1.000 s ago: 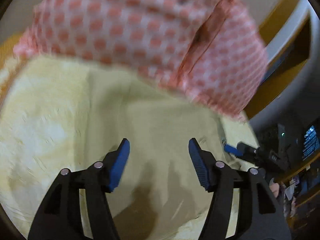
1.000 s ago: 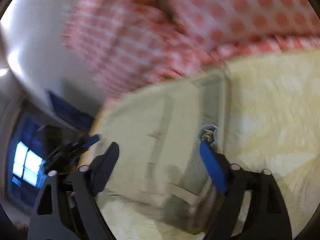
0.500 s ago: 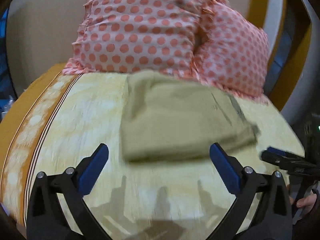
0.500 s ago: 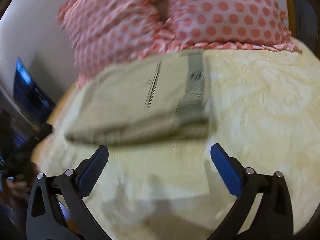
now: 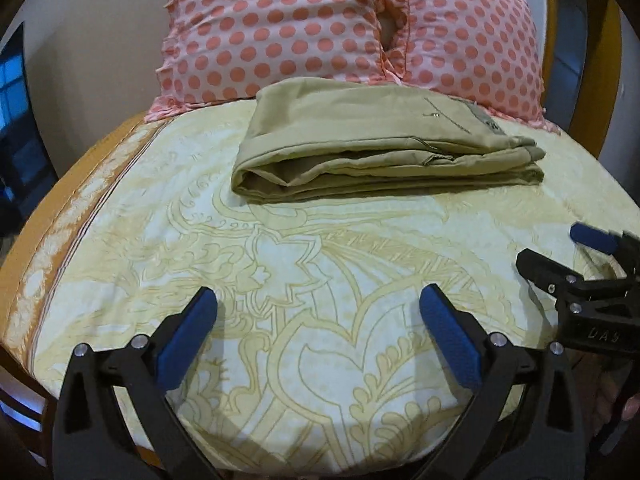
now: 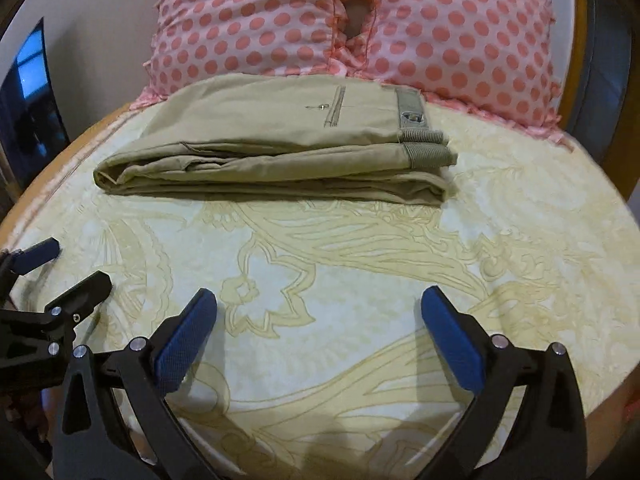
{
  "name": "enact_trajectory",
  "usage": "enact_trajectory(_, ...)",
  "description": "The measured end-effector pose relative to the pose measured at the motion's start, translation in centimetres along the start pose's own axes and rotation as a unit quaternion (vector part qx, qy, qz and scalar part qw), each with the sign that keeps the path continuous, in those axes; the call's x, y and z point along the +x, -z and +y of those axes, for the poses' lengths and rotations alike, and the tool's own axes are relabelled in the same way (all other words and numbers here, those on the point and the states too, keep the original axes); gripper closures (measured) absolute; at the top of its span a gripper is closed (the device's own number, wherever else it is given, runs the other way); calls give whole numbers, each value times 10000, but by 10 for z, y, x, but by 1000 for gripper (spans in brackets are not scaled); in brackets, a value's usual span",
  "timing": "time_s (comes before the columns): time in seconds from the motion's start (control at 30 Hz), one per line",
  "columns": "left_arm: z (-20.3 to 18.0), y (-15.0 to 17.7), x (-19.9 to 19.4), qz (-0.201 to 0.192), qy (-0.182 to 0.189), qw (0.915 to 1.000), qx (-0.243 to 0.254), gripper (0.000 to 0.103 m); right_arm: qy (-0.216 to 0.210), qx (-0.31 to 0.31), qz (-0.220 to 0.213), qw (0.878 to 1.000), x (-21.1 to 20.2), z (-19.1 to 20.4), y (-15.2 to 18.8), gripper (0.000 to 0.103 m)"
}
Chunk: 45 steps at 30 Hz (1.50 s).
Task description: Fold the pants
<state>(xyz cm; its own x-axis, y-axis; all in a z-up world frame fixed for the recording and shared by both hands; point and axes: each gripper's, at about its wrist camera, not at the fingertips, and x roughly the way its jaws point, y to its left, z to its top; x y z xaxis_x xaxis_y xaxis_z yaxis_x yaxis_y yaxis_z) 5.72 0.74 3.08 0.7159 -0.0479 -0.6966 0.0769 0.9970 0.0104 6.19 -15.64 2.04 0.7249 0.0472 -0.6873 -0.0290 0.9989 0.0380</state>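
Note:
The khaki pants (image 5: 376, 148) lie folded in a flat stack on the yellow patterned bedsheet (image 5: 280, 280), just in front of the pillows. They also show in the right wrist view (image 6: 276, 152), waistband to the right. My left gripper (image 5: 318, 308) is open and empty, held over the sheet well short of the pants. My right gripper (image 6: 319, 308) is open and empty too, equally far back. The right gripper shows at the right edge of the left wrist view (image 5: 560, 256), and the left gripper shows at the left edge of the right wrist view (image 6: 56, 268).
Two pink polka-dot pillows (image 5: 280, 28) (image 6: 460, 36) lean against the headboard behind the pants. The bed's orange border (image 5: 60, 200) runs along the left edge. A wooden bed frame (image 5: 600, 40) rises at the right.
Both grippers have pulled back from the pants and away from the pillows. Their jaws have opened wider. The folded pants stay lying on the sheet.

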Motion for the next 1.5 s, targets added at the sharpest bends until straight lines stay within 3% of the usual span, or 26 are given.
enact_trajectory(0.13, 0, 2, -1, -89, -52, 9999, -39, 2, 48, 10, -238, 9997, 0, 1, 5, 1)
enact_trajectory(1.5, 4, 0, -2, -99, -49, 9999, -32, 2, 93, 41, -238, 9997, 1, 2, 4, 1)
